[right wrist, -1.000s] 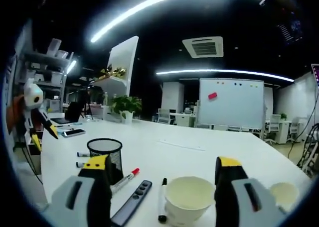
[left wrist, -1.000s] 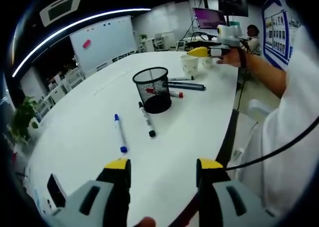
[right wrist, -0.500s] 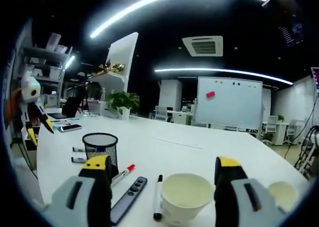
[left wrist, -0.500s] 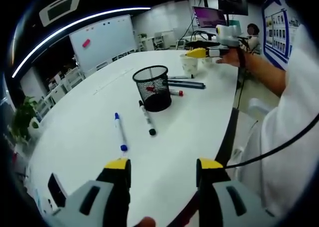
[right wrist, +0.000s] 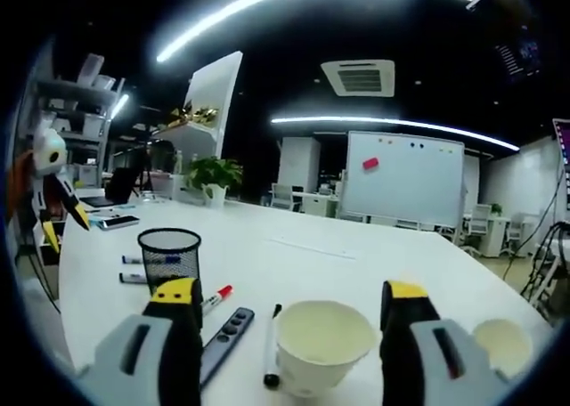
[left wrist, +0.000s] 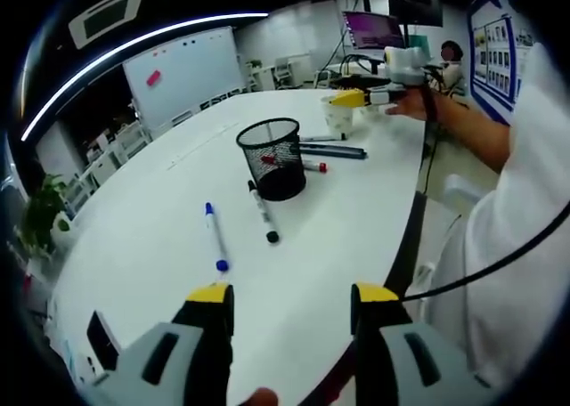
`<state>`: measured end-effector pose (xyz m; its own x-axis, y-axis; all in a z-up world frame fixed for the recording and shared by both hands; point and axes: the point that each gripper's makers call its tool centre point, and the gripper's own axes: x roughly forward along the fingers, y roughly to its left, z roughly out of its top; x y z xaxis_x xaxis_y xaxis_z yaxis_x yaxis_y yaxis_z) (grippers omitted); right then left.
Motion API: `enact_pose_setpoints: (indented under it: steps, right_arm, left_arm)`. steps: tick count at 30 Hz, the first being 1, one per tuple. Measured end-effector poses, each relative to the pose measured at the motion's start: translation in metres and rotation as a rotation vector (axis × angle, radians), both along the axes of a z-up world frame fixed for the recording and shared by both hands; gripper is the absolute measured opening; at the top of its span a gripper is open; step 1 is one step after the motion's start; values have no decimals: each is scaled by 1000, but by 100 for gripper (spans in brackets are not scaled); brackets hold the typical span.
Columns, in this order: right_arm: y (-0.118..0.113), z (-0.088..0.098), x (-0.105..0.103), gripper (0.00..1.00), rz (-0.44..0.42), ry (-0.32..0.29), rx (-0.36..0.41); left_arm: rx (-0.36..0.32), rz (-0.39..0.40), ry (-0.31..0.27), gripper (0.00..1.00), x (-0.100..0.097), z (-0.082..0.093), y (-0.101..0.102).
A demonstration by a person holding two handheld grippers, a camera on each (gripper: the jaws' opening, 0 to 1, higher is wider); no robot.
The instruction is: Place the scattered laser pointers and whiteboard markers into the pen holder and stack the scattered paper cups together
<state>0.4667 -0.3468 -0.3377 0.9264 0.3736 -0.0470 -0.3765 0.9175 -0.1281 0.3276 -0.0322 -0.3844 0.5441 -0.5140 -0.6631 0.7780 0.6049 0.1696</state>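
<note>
Between my right gripper (right wrist: 283, 335)'s parted jaws a paper cup (right wrist: 321, 345) blocks the way forward, with a black marker (right wrist: 270, 347) and a laser pointer (right wrist: 223, 344) just left of it, while ahead of my left gripper (left wrist: 289, 335) bare table (left wrist: 321, 237) lies open up to 2 markers (left wrist: 214, 237) and the pen holder (left wrist: 272, 158).

left claw (left wrist: 290, 304) open, right claw (right wrist: 290, 301) open, level
</note>
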Motion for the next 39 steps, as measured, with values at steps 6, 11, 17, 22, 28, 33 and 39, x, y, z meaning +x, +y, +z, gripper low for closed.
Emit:
enact_pose_setpoints:
  steps: [6, 11, 17, 22, 28, 33, 39]
  right_arm:
    - [-5, -3, 1, 79, -17, 5, 5]
    - [-9, -7, 2, 77, -31, 16, 6]
    - [-10, -11, 0, 76, -34, 26, -5]
    - [-13, -14, 2, 75, -43, 40, 7]
    - [-19, -15, 3, 74, -75, 32, -4]
    - [-24, -23, 7, 72, -96, 59, -12]
    - [-28, -27, 9, 68, -103, 75, 0]
  left_arm:
    - [3, 0, 0, 54, 0, 0, 1]
    - [1, -2, 0, 54, -1, 1, -1]
    - [3, 0, 3, 54, -1, 0, 0]
    - [2, 1, 2, 54, -1, 1, -1]
    - [2, 1, 2, 54, -1, 0, -1]
    - [2, 4, 3, 53, -1, 0, 0]
    - [2, 6, 2, 53, -1, -1, 1]
